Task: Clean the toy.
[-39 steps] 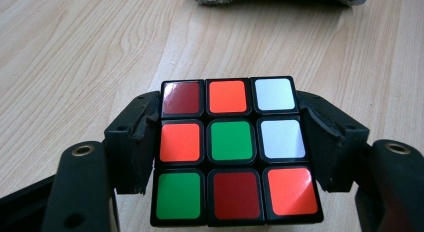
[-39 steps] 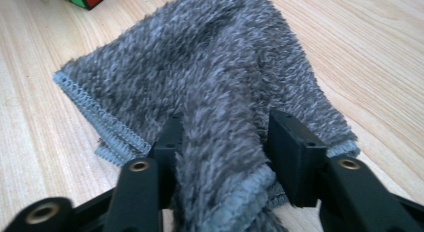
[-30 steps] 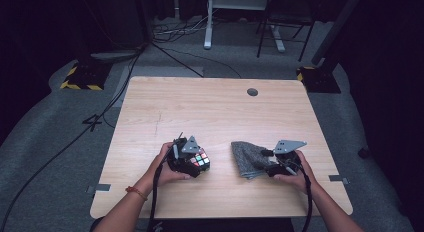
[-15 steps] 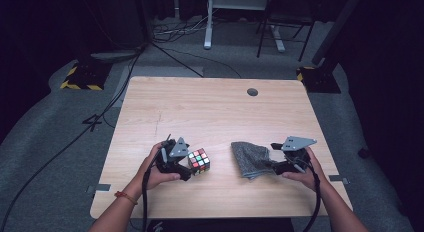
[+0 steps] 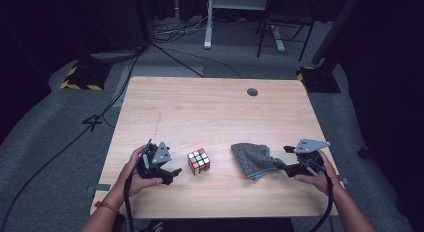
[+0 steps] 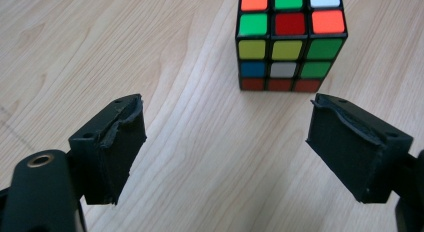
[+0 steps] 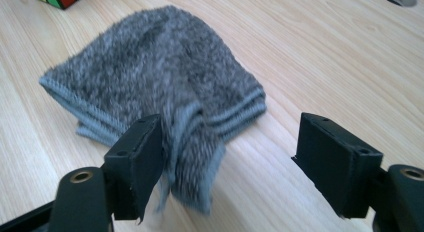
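Pale wooden table [image 5: 210, 107] on grey carpet [image 5: 55, 142], dark room; both jaws released, nothing grasped.

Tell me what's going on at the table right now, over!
Left tool open, just released, cube standing free ahead of it. Right tool open, grey cloth lying by one jaw, not pinched. Nothing in the way.

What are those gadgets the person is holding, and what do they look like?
Two black handheld grippers: the left gripper and right gripper each carry a grey three-cornered plate, two blocky black jaws with worn pads, and a trailing black cable. Bare forearms; an orange-red band circles the left wrist.
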Demonstrator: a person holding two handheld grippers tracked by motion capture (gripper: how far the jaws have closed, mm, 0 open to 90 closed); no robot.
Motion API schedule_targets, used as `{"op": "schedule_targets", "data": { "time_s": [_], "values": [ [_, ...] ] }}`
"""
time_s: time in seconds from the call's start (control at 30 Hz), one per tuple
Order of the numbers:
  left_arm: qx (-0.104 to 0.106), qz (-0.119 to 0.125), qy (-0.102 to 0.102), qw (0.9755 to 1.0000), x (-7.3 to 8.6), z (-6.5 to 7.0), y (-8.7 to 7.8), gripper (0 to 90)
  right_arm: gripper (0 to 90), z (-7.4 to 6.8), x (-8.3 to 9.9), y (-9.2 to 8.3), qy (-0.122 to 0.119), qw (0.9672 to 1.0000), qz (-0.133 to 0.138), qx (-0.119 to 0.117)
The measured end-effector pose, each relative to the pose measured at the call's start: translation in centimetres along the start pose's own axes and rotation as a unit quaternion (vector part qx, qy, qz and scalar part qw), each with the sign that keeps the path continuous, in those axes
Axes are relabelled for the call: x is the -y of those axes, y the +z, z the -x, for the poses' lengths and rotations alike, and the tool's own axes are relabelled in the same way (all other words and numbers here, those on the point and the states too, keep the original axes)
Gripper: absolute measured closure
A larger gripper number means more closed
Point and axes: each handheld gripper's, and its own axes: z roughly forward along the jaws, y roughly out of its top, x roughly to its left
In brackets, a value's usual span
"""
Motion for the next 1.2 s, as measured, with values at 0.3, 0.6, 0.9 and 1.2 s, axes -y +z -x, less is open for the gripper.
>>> {"op": "schedule_targets", "data": {
  "time_s": [0.3, 0.6, 0.9, 1.2],
  "values": [
    [-0.008, -0.005, -0.013, 0.9999, 1.7, -0.5, -0.9, 16.4, 27.3, 0.3, 2.2, -1.4, 0.012, 0.9998, -0.007, 0.015],
    [-0.017, -0.023, -0.034, 0.9990, 3.8, -1.4, -0.4, 16.9, 26.6, 1.5, 5.1, -1.8, 0.048, 0.9980, -0.022, 0.033],
    [-0.004, -0.032, -0.060, 0.9977, 5.2, -2.3, -0.3, 16.7, 26.4, 2.6, 8.1, -2.4, 0.113, 0.9921, -0.012, 0.053],
    [0.012, -0.029, -0.093, 0.9952, 6.6, -2.4, 0.2, 16.6, 25.4, 2.8, 10.0, -2.7, 0.156, 0.9845, 0.005, 0.080]
  ]
}}
